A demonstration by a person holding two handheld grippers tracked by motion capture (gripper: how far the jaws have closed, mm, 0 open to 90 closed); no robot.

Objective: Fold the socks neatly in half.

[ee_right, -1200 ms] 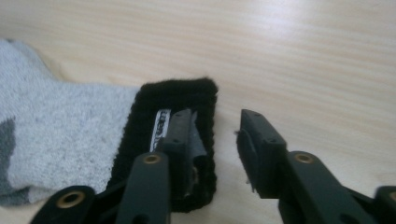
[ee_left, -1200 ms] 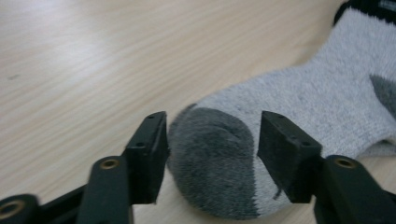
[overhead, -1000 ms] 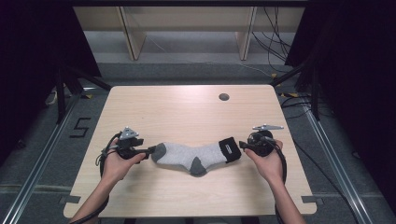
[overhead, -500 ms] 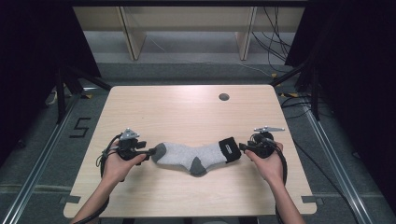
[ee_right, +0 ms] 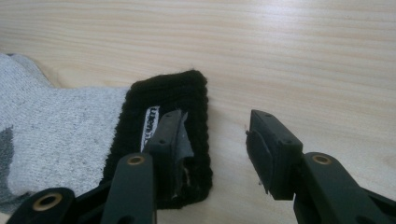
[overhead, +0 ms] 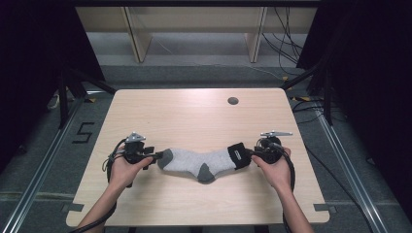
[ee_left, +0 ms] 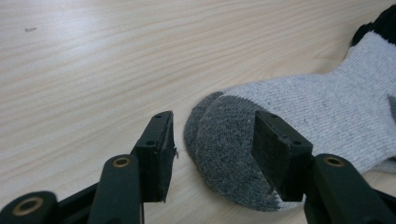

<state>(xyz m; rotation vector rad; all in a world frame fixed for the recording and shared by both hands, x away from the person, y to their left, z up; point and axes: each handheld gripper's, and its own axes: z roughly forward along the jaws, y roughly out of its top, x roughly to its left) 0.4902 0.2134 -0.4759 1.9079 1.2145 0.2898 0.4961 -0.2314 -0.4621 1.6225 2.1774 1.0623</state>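
Observation:
A light grey sock with a dark grey toe and heel and a black cuff lies flat near the front of the wooden table, toe to the left. My left gripper is at the toe. In the left gripper view it stands open with the dark toe between the jaws. My right gripper is at the cuff. In the right gripper view it is open, one jaw over the black cuff, the other over bare wood.
A small dark round hole sits in the table at the back right. Bare wood stretches behind the sock. Beyond the table's far edge stand shelf legs and loose cables on the floor.

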